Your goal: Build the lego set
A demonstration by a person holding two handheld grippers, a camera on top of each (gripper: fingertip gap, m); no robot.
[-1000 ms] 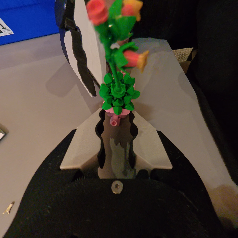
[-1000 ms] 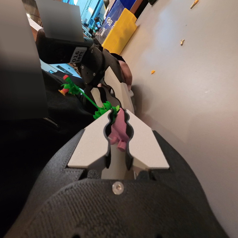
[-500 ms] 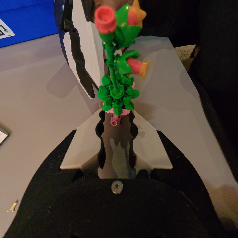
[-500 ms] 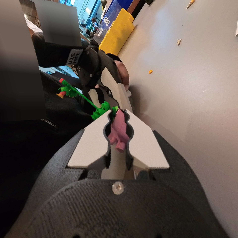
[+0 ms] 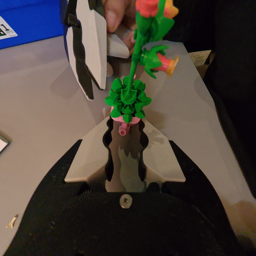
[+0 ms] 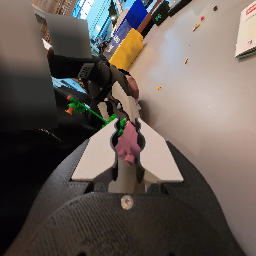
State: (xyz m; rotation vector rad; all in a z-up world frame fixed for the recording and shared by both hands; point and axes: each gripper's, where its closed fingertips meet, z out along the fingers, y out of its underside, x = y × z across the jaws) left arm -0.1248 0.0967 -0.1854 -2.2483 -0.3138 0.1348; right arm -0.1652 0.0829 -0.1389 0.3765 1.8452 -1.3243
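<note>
Both wrist views closely share the pink-potted lego plant.

White sticker on blue box, tag on left tool, booklet, all with print

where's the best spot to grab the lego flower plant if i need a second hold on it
Probably the pink base, on its flat sides: the right gripper is already shut on it there. For a second hold, come from the side at the bare stretch of green stem above the leaf cluster; the blossoms look fragile.
</note>
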